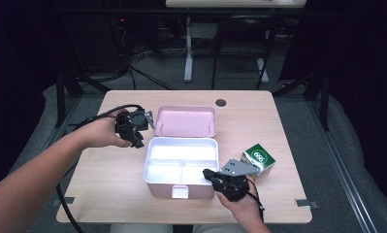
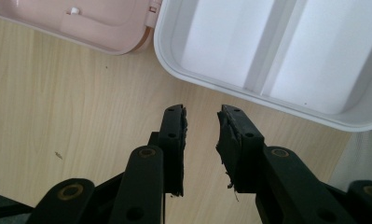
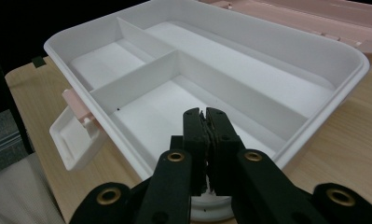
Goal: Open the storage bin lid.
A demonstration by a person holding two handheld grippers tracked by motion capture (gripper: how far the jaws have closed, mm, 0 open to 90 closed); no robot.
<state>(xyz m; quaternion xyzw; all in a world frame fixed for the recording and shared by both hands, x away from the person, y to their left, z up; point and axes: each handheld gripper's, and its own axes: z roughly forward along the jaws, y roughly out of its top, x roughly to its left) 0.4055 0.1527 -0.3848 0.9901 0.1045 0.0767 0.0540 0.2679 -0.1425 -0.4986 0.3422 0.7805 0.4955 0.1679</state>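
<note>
Lunch box [image 1: 181, 165] lies open on the desk [image 1: 259, 116], empty, between our two grippers.

Our left gripper [image 2: 201, 122] has its fingers [image 2: 173, 140] parted with nothing between them, hanging over bare wood just beside the box's left wall, the white rim close ahead of the tips but not touched. Our right gripper [image 3: 205, 122] has its fingers clenched together on nothing, their tips over the near right compartment; whether they rest on the rim [image 3: 141, 161] below them we cannot tell. We judge the opening done: the pink lid [image 1: 185, 120] lies flung back behind the tray, the latch [image 3: 74, 140] hangs loose at the front. All three compartments are bare. Filling looks left to do; the green carton [image 1: 259, 158] waits beside the right hand [image 1: 242, 206], untouched.
</note>
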